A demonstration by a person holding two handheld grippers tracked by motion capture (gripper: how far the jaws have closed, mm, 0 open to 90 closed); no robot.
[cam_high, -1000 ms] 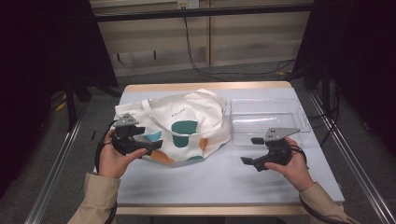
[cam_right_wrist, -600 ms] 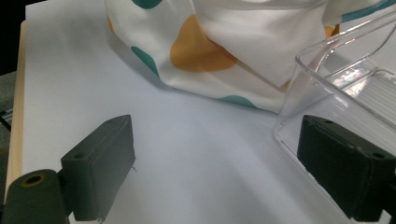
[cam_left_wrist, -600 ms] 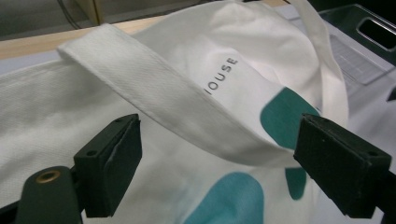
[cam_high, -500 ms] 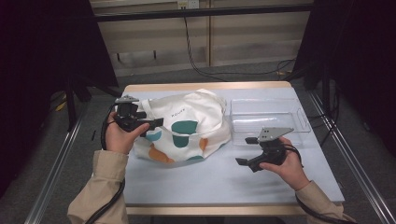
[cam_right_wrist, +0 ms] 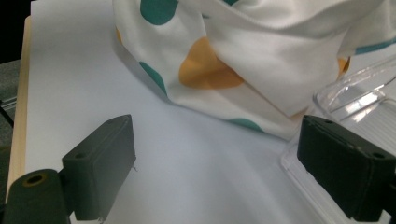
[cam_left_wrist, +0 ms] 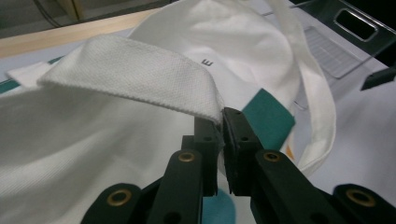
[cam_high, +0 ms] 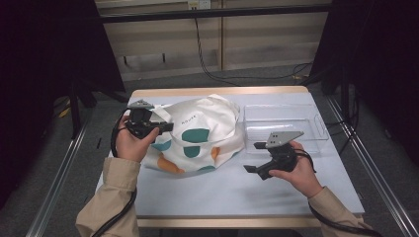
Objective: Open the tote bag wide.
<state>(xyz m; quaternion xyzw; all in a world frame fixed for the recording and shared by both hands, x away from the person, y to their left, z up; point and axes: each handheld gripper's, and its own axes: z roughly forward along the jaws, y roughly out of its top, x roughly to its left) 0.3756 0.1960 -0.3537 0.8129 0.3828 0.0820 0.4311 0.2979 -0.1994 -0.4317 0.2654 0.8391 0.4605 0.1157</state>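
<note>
On the middle of the desk (cam_high: 207, 192) lies a white cloth bag (cam_high: 202, 131) printed with teal and orange patches, bunched into a soft heap rather than spread flat, with small dark lettering on its upper face. Its white woven strap (cam_left_wrist: 135, 74) rises from the left side of the heap, and in the left gripper view the end of that strap sits pinched between the two black jaws, which are pressed together on it; the second strap loops down the far side of the bag in the same view. The left gripper (cam_high: 168, 127) is held at the bag's left edge, lifted a little above the desk, with the person's left hand (cam_high: 129, 143) wrapped around its body and a black cable trailing down past the tan sleeve. Just beside the bag's right edge stands a clear plastic tray (cam_high: 316, 123), shallow and see-through; in the right gripper view the cloth meets or slightly overlaps the tray's near corner. The right gripper (cam_high: 254, 158) hovers in front of that tray and to the right of the bag, touching neither, gripped by the right hand (cam_high: 296, 170) and topped by its grey three-cornered plate. Its jaws stand wide apart with nothing between them, and the right gripper view looks between them across bare desk toward the bag's lower hem with its orange patch. Beyond the desk's wooden far edge, dark cables lie on the floor.
</note>
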